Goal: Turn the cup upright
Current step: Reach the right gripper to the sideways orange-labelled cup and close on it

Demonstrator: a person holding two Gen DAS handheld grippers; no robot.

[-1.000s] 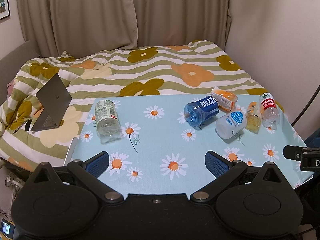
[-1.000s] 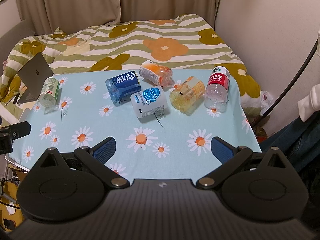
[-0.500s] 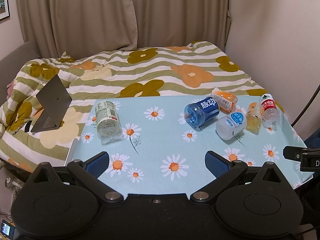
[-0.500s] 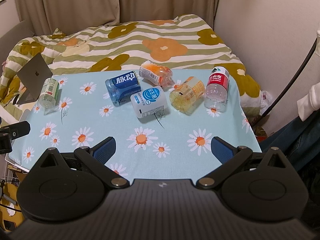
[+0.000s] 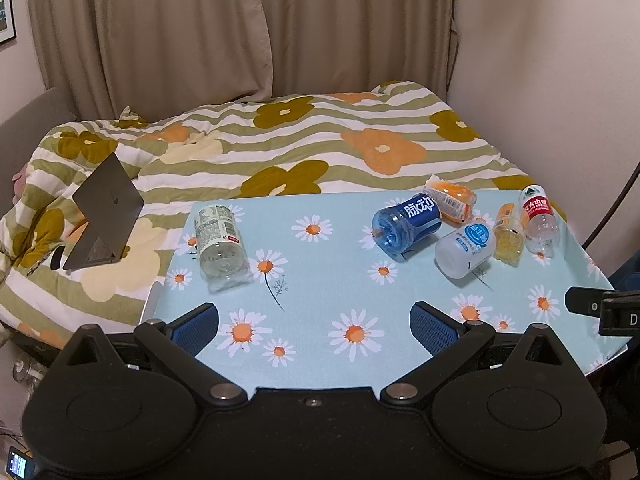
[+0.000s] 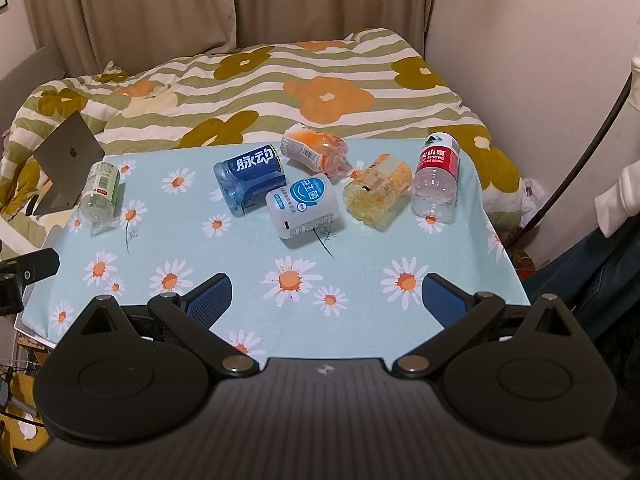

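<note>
I hold both grippers back from the near edge of the daisy-print table [image 6: 352, 256], each with its blue-padded fingers spread wide and nothing between them: the left gripper [image 5: 316, 322] faces the table's middle, the right gripper [image 6: 326, 294] faces the cluster of containers. The task's things are six cut-down bottle cups, all lying on their sides. The green-labelled cup [image 5: 219, 240] lies alone near the far left corner, close to the table edge and the laptop [image 5: 106, 216] on the flowered quilt [image 5: 360, 148]. The blue cup [image 6: 250, 178], white cup [image 6: 304, 206], orange-labelled cup [image 6: 314, 150], yellow cup [image 6: 378, 192] and red-labelled cup [image 6: 436, 174] crowd together at the far right, several touching or just beside one another. As I judge it, the chief risks are these: round walls may roll away from a closing finger; thin clear plastic may buckle or spring out under a hard pinch; in the cluster, a spread finger may knock a neighbour, and the red-labelled cup sits near the right edge, where a push could send it off. The lone cup could likewise roll off the left edge. A cup tipped up on a loose cloth may topple again.
</note>
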